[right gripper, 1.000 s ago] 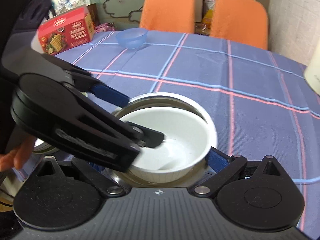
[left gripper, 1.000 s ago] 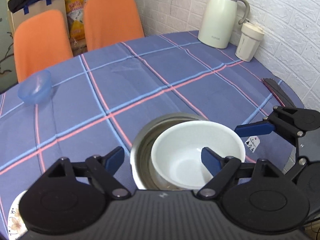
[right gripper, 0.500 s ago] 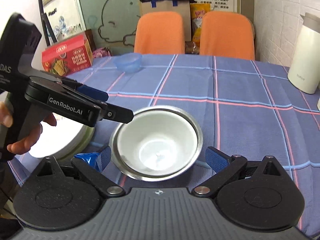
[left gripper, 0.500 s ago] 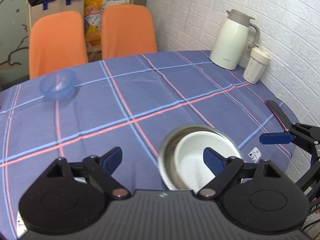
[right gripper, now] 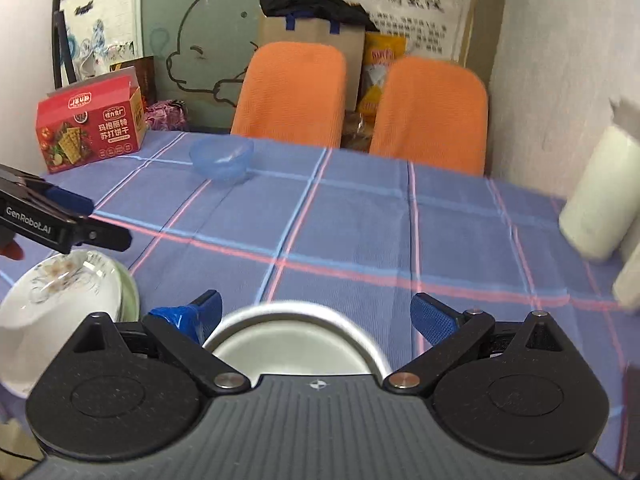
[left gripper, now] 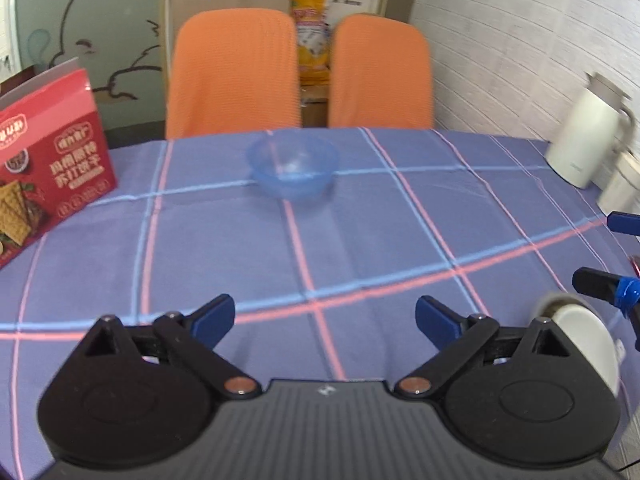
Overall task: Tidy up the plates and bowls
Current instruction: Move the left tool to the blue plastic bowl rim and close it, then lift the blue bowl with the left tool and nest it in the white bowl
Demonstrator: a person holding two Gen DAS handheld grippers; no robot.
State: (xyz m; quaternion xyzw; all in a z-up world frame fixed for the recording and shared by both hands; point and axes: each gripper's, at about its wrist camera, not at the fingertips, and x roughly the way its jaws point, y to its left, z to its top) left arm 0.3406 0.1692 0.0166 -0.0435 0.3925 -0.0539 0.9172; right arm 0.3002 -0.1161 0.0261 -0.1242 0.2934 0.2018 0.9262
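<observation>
Both grippers have pulled back from the nested white bowl (right gripper: 296, 350), low centre. Lower left, floral plates (right gripper: 60, 300); upper centre, the lone blue bowl (left gripper: 292, 168), probably next. Left gripper (left gripper: 324, 320) and right gripper (right gripper: 316, 316) gape, empty.

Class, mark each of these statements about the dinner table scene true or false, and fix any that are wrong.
1. The blue bowl stands alone on the tablecloth. True.
2. The left gripper grips the blue bowl. False: it is open and holds nothing.
3. A white bowl sits inside the metal bowl. True.
4. The right gripper is shut on the white bowl. False: its jaws are open.
5. The red cracker box lies flat. False: it stands upright.
</observation>
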